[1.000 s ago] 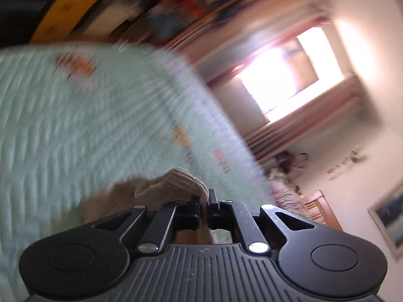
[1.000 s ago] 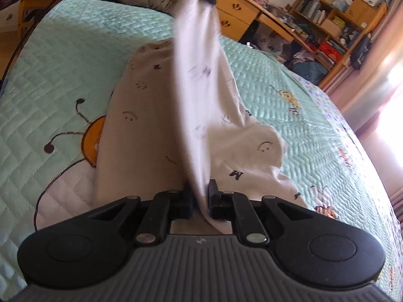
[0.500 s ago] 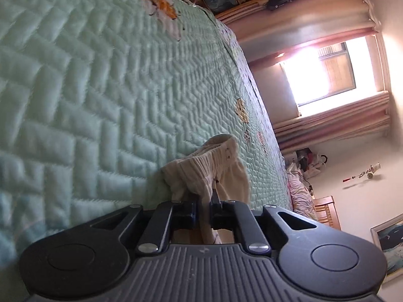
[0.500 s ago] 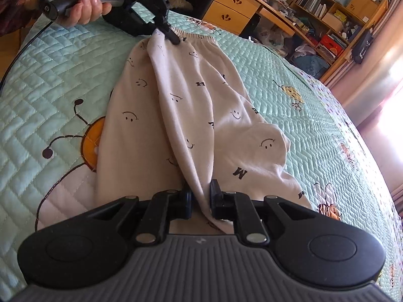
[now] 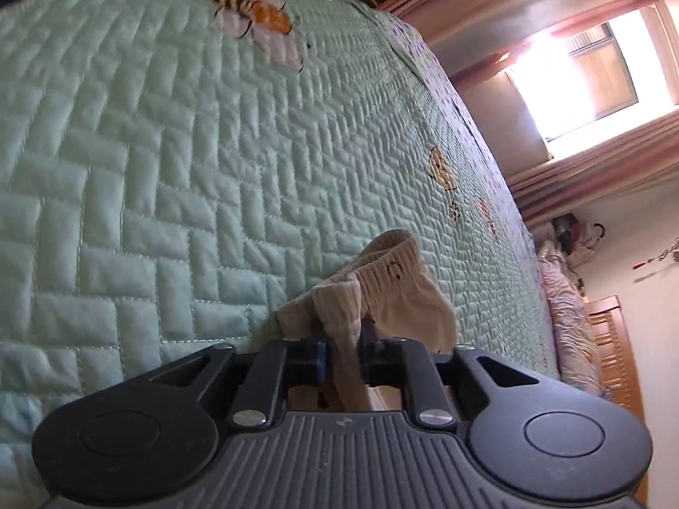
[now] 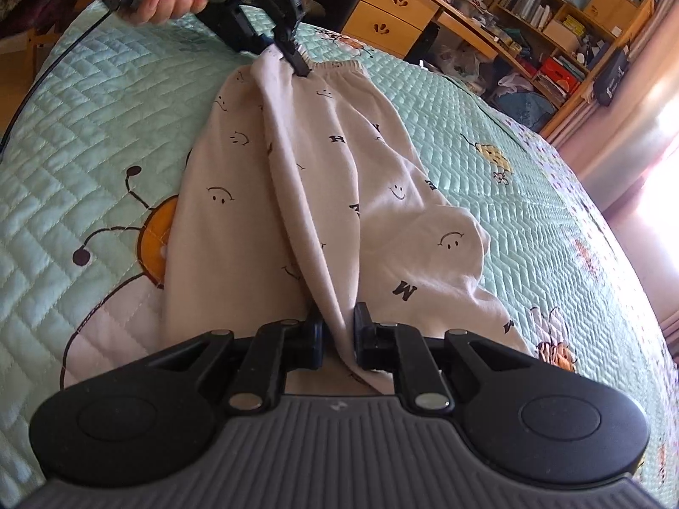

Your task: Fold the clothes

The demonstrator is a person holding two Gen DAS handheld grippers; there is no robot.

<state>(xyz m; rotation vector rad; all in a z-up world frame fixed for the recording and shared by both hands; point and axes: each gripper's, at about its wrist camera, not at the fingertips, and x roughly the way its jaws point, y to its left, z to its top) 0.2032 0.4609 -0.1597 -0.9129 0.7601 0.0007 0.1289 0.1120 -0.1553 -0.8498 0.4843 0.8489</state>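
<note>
Behind the right tool (image 6: 339,335), the trousers' (image 6: 339,178) hem is hidden.

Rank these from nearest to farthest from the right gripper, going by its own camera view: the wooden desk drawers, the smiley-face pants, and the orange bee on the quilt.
1. Smiley-face pants: a fold sits between the jaws of the right gripper.
2. Orange bee: on the quilt, left of the pants.
3. Wooden desk drawers: beyond the bed's far edge, top centre.
</note>
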